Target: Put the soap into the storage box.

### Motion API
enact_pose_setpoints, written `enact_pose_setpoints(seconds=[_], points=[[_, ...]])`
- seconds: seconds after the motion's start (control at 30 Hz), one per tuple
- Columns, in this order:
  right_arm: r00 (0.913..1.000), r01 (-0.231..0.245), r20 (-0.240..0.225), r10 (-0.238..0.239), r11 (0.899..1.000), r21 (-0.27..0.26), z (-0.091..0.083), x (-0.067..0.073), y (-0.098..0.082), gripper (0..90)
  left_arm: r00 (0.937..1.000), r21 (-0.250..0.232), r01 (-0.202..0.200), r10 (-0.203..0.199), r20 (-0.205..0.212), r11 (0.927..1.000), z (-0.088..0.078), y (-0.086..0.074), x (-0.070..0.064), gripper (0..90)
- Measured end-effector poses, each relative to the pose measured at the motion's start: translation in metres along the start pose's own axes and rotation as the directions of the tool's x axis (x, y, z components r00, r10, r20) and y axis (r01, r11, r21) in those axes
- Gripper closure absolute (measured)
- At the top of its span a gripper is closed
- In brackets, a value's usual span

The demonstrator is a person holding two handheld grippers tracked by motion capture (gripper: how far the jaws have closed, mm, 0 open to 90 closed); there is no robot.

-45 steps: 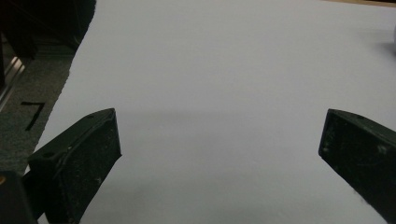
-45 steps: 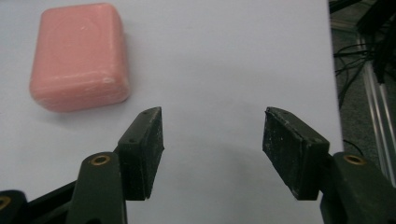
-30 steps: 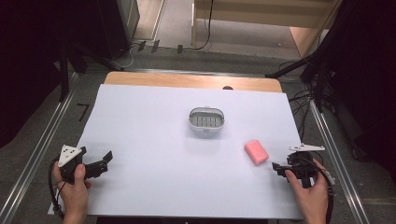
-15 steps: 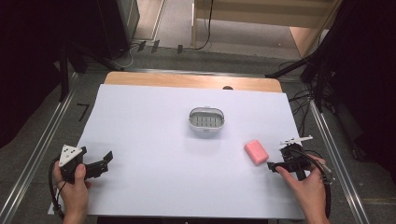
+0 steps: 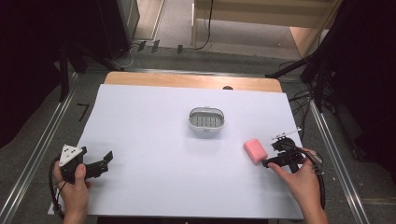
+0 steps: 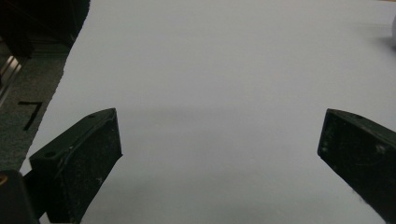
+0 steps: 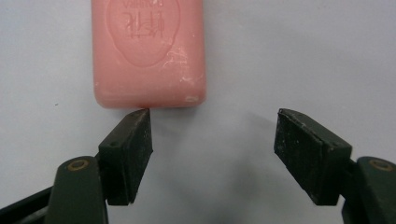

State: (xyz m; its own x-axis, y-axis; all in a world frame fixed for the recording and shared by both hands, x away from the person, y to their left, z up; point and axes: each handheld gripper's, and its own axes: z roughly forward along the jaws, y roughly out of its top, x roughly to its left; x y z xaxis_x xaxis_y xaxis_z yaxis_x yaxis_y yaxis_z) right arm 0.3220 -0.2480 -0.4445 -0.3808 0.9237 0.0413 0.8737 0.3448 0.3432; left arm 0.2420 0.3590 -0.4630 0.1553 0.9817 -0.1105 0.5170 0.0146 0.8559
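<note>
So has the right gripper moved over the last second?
Yes. In the high view the right gripper has slid left across the white sheet toward the pink soap, which has stayed put; its open jaws now sit right beside it.

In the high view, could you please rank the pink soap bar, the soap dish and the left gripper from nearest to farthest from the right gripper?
1. Pink soap bar, just left of the right gripper.
2. Soap dish, mid-table, farther back.
3. Left gripper, across the table.

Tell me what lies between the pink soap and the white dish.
Nothing: in the high view, only bare white table cover lies between the pink soap and white dish.
</note>
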Motion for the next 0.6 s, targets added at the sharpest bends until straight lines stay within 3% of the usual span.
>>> enact_pose_setpoints(seconds=[0.4,0.6], points=[[0.9989,0.047,-0.011,-0.046,0.999,0.028,-0.001,0.008,0.011,24.3,1.0000,0.003,0.000,0.000,0.003,1.0000,0.000,0.000,0.000,0.0],[0.9988,0.043,-0.027,-0.042,0.999,0.033,0.000,0.014,0.018,23.1,1.0000,0.002,-0.001,0.001,0.002,1.0000,0.000,0.000,0.000,0.0]])
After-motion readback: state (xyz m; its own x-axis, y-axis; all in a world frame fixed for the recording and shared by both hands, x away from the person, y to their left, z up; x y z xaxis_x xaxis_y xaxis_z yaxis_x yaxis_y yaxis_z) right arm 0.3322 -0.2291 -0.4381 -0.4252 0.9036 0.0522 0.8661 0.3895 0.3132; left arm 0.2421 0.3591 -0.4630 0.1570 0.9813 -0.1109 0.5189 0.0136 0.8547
